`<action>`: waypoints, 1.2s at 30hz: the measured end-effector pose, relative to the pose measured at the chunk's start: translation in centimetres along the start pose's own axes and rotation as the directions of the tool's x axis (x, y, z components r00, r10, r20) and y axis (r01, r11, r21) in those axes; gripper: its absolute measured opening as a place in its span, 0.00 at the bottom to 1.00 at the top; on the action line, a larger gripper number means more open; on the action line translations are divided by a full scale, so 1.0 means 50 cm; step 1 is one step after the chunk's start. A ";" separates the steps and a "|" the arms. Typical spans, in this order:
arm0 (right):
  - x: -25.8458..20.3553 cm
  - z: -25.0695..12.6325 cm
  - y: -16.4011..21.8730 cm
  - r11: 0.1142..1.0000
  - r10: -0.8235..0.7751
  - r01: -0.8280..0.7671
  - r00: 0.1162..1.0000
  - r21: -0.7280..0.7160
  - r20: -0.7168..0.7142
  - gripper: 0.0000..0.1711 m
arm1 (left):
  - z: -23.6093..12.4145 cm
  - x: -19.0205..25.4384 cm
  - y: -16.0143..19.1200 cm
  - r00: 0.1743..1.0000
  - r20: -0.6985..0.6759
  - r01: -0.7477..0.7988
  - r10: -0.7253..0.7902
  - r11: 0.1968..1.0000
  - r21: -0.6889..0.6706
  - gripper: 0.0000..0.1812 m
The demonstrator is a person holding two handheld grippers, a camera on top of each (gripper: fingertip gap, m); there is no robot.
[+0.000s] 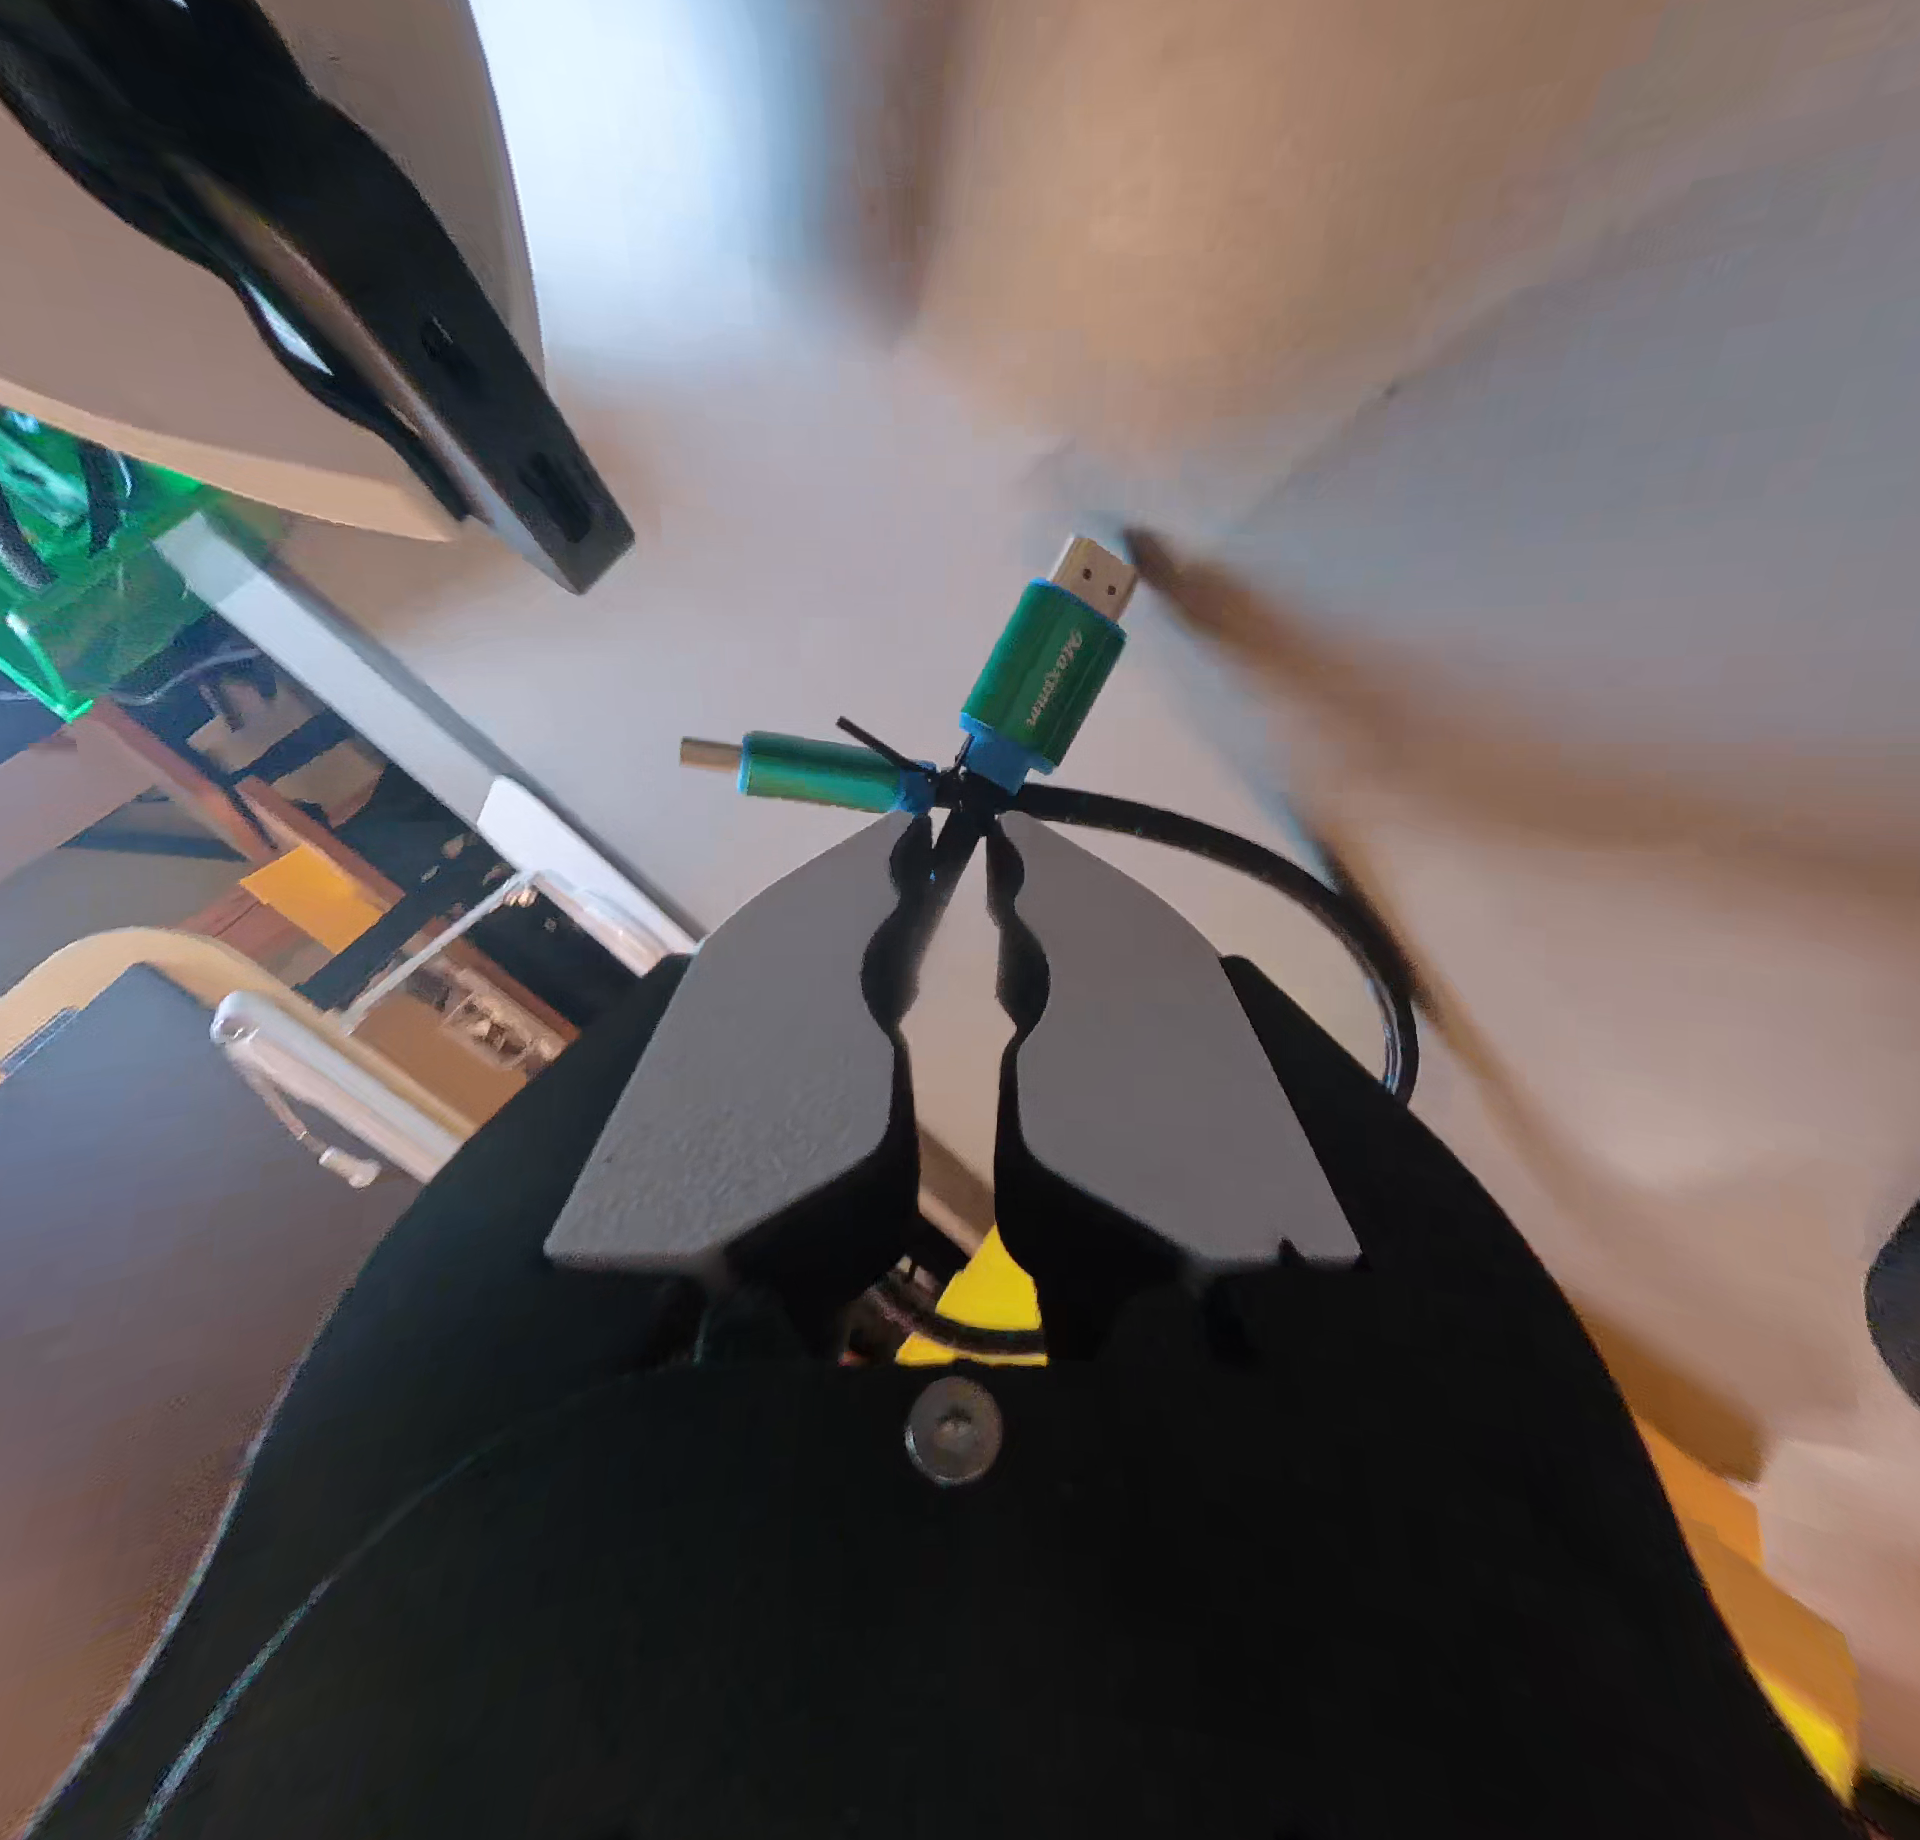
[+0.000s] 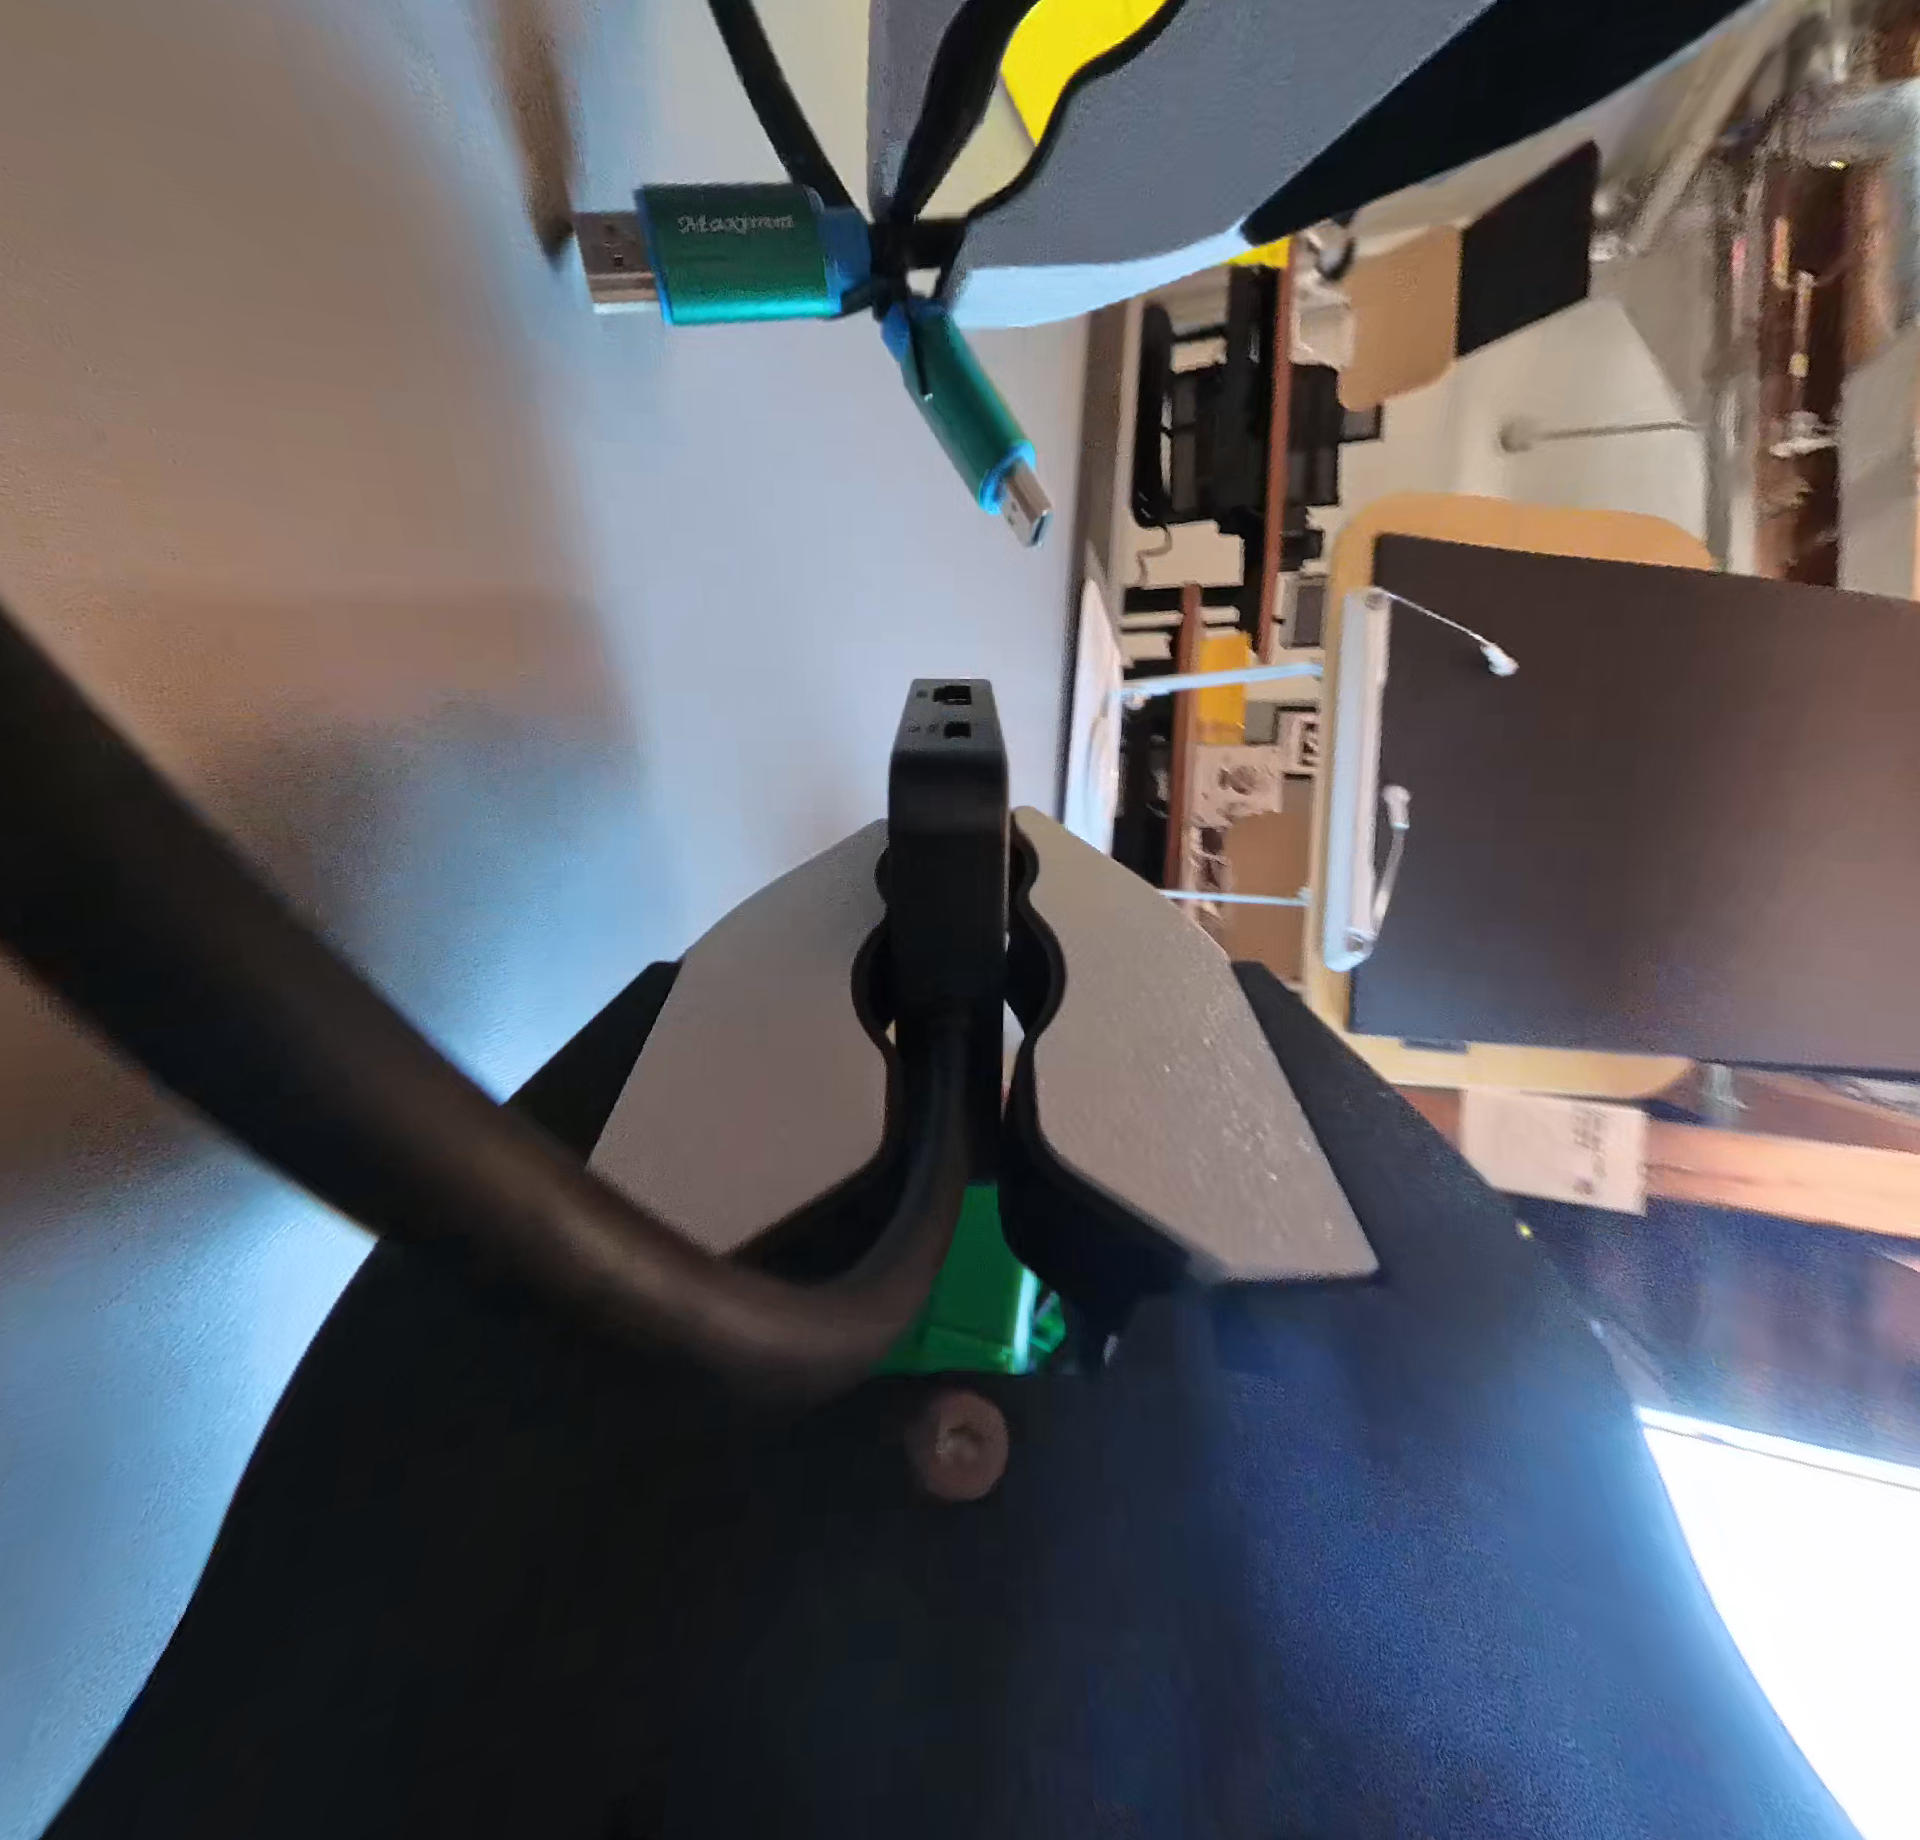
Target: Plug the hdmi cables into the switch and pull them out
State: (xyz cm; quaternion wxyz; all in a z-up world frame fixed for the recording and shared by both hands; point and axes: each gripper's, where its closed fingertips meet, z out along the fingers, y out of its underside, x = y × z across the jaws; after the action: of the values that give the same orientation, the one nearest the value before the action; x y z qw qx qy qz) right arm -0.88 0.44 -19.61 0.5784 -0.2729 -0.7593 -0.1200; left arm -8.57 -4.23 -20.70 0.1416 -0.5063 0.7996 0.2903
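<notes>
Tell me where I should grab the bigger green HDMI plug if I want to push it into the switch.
Judging from its pose, grip the green plug across the flat faces of its green shell, coming from the cable end behind it, so the metal tip stays free. Right now the left gripper pinches only the black cable tie at the plugs' base, which probably lets the plug swivel.

Each hand-held gripper [image 1: 951, 834] [image 2: 948, 834]: grey wavy-edged fingers [image 1: 769, 1042], black body, silver screw [image 1: 953, 1429] at centre.
</notes>
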 end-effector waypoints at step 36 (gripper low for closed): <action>0.013 0.008 0.045 0.982 0.054 -0.062 0.997 -0.180 -0.046 0.09 | 0.014 -0.049 0.009 0.696 0.344 0.531 -0.630 0.775 0.342 0.04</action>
State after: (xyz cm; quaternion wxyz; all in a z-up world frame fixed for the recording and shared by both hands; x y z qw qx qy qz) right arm -0.08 2.71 -19.41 0.5698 -0.3438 -0.7251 -0.1771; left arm -7.90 -1.88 -19.83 0.4573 -0.6358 0.5701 0.2480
